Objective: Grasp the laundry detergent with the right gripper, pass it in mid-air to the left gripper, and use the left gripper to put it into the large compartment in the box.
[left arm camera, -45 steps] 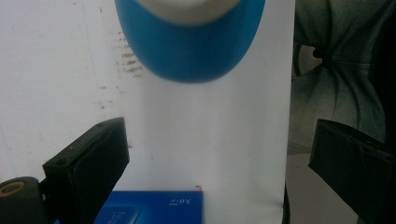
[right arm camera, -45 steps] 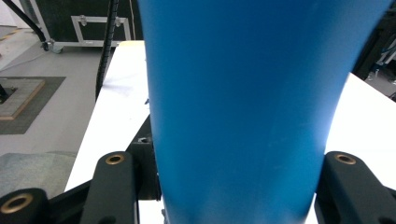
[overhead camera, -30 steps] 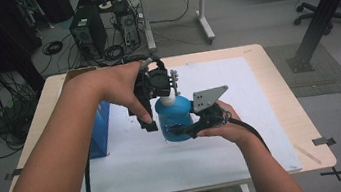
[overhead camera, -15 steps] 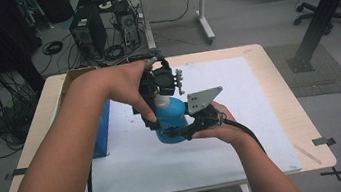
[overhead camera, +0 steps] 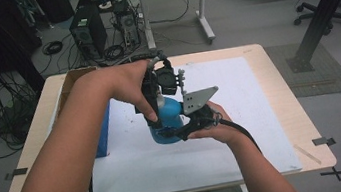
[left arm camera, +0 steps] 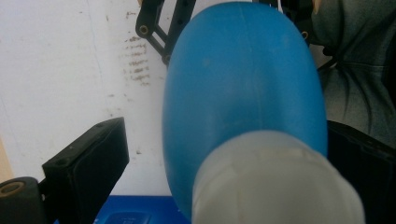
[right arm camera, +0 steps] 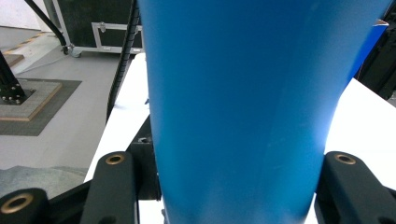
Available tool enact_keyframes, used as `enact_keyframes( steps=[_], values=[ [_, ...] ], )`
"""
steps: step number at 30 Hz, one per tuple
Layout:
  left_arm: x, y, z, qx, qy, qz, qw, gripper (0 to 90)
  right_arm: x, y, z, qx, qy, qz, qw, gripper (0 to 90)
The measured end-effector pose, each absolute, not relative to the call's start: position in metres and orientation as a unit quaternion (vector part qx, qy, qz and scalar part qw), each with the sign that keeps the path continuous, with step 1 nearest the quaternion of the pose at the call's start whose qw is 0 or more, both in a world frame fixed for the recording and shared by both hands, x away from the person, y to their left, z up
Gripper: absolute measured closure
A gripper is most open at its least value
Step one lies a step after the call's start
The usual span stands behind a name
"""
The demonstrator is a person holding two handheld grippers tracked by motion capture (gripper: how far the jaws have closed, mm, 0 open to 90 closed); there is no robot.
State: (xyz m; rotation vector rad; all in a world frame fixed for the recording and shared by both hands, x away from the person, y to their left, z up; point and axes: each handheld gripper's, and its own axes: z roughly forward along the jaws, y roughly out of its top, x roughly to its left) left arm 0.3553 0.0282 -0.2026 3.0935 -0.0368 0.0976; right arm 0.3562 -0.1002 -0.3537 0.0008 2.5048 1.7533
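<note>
I see my right gripper (overhead camera: pixel 176 134) reaching in level from the right with its jaws clamped on the body of the one blue bottle (overhead camera: pixel 168 120), which stands near the middle of the white sheet (overhead camera: pixel 242 116) on the table (overhead camera: pixel 277 81), while my left gripper (overhead camera: pixel 157 90) comes down from above with its jaws on either side of the bottle's white cap (left arm camera: pixel 275 182), though I cannot tell whether they press on it. I count two grippers, one bottle and one blue box (overhead camera: pixel 104 133) just left of it. Against the earlier frames the bottle and both hands sit a little nearer to me.
</note>
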Motion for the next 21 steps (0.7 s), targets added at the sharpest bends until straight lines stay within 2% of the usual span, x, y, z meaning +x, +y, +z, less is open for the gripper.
enact_keyframes(
  steps=[14,19,21],
  values=[
    [0.3544,0.0258,-0.2021,0.999,-0.017,0.038,0.019,8.0,0.3566,-0.0976,-0.353,0.001,0.818,0.573,0.042,45.5],
    [0.3543,0.0249,-0.2027,0.999,-0.02,0.035,0.014,14.9,0.356,-0.0973,-0.3523,0.003,0.817,0.575,0.04,45.5],
    [0.3541,0.0241,-0.202,0.999,-0.021,0.034,0.015,14.9,0.3562,-0.0971,-0.3523,0.001,0.817,0.575,0.041,45.5]
  ],
)
